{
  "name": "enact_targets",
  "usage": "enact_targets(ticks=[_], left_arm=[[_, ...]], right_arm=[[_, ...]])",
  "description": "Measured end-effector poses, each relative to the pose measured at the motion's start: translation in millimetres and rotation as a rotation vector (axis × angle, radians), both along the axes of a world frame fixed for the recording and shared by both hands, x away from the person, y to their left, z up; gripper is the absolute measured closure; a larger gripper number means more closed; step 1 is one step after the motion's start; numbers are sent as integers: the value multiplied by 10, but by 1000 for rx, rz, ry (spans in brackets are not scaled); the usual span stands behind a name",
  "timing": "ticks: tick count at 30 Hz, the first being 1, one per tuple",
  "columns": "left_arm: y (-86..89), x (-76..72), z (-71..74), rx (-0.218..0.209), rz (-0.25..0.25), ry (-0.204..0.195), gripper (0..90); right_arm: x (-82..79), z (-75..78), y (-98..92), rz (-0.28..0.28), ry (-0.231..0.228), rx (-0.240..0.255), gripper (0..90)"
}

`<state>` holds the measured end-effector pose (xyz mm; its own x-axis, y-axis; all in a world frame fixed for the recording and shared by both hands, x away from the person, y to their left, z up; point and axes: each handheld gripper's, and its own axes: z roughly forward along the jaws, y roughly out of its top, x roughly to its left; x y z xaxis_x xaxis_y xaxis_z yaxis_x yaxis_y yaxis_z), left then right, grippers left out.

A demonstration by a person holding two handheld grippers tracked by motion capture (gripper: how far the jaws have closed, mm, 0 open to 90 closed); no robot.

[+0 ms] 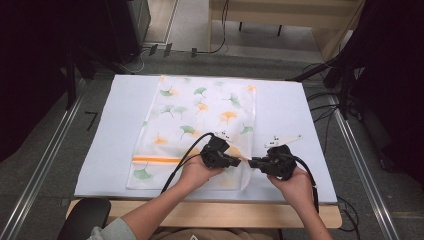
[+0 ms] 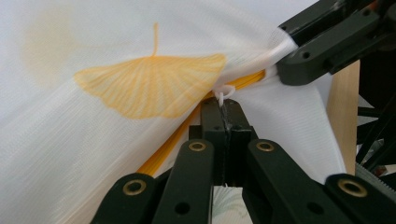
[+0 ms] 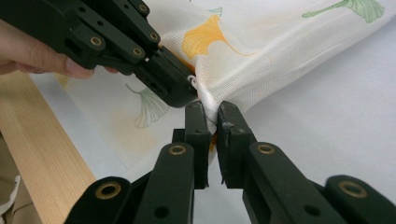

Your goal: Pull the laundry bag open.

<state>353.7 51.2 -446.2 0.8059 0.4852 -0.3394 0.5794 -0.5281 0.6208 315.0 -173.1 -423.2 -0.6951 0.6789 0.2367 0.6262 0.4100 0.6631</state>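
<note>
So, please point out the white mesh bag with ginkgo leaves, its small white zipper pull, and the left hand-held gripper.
white mesh bag with ginkgo leaves (image 1: 200,107): high view, on its printed middle.
small white zipper pull (image 2: 224,91): left gripper view, on its loop.
left hand-held gripper (image 2: 226,114): left gripper view, between its fingertips.

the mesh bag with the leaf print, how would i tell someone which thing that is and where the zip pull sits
On the white table lies a white mesh bag printed with orange and green ginkgo leaves, an orange zip line near its near edge. The left gripper is shut on its small white zip pull; the right gripper pinches the fabric beside it.
</note>
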Motion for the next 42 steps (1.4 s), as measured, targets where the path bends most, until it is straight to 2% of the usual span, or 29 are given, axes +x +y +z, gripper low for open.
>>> enact_targets(ticks=[4, 10, 12, 17, 21, 29, 41, 42], left_arm=[[95, 29, 6, 27, 4, 1, 900], [196, 26, 20, 26, -2, 10, 900], [231, 36, 16, 6, 11, 26, 900], [242, 23, 47, -5, -1, 20, 900], [241, 18, 47, 5, -3, 16, 900], [230, -3, 51, -9, -2, 25, 900], [288, 49, 25, 20, 10, 43, 900], [303, 59, 20, 13, 17, 48, 900]], right_arm=[[2, -1, -18, -2, -5, 3, 858], [8, -1, -31, -6, -3, 0, 859], [13, -5, -48, -8, 1, 2, 859], [16, -3, -71, -14, 3, 6, 860], [19, -5, -73, -18, 3, 7, 859], [19, -10, -66, -16, 6, -3, 859], [21, -14, -70, -11, 4, -6, 859], [21, -13, -71, -12, 3, -7, 859]])
